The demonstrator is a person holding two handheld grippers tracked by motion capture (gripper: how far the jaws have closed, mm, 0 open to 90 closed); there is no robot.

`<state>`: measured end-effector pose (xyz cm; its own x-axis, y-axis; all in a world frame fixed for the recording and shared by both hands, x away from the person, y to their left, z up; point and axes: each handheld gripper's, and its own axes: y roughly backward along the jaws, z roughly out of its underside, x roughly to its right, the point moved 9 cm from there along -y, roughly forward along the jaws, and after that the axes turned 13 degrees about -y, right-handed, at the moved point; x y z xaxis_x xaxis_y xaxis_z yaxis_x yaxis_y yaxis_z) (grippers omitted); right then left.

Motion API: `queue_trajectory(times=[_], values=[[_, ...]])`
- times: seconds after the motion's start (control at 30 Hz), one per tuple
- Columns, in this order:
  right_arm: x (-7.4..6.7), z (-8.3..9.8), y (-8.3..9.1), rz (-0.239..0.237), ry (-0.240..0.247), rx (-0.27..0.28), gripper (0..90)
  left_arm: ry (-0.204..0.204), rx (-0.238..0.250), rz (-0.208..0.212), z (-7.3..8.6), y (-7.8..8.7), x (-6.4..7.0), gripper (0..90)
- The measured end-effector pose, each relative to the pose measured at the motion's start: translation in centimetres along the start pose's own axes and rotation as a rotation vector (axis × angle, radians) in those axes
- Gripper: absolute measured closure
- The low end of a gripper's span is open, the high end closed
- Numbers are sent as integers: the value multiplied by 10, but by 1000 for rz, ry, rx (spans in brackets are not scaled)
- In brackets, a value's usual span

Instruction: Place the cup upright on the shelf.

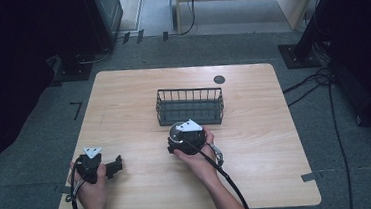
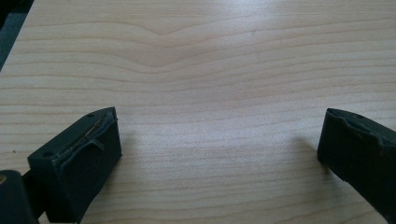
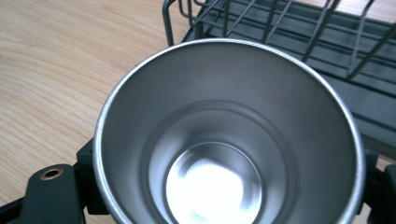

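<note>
— Right claw [image 1: 186,136] of mine is clamped round a steel cup [image 3: 229,135], upright, just before the wire basket [image 1: 189,105].
— Why there?
— Likely to lift it in. My left claw [image 2: 219,149] gapes empty over the table [image 2: 196,56].

cup [image 3: 224,140] base cut off below | right tool [image 3: 224,196] jaws hidden behind cup

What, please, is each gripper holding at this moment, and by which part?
The right gripper holds a steel cup by its outer sides; the left gripper is open, holding nothing.
</note>
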<state>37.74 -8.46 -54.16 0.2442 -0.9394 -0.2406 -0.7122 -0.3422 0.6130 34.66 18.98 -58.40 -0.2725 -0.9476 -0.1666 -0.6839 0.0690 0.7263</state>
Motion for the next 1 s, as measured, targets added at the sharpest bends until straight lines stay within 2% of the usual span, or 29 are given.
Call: queue_trajectory(times=[0.43, 1.0], values=[[8, -28, 25, -22, -3, 45, 177, 1, 1, 0, 0, 0, 0, 0], [24, -70, 46, -10, 5, 108, 178, 4, 3, -1, 0, 0, 0, 0]])
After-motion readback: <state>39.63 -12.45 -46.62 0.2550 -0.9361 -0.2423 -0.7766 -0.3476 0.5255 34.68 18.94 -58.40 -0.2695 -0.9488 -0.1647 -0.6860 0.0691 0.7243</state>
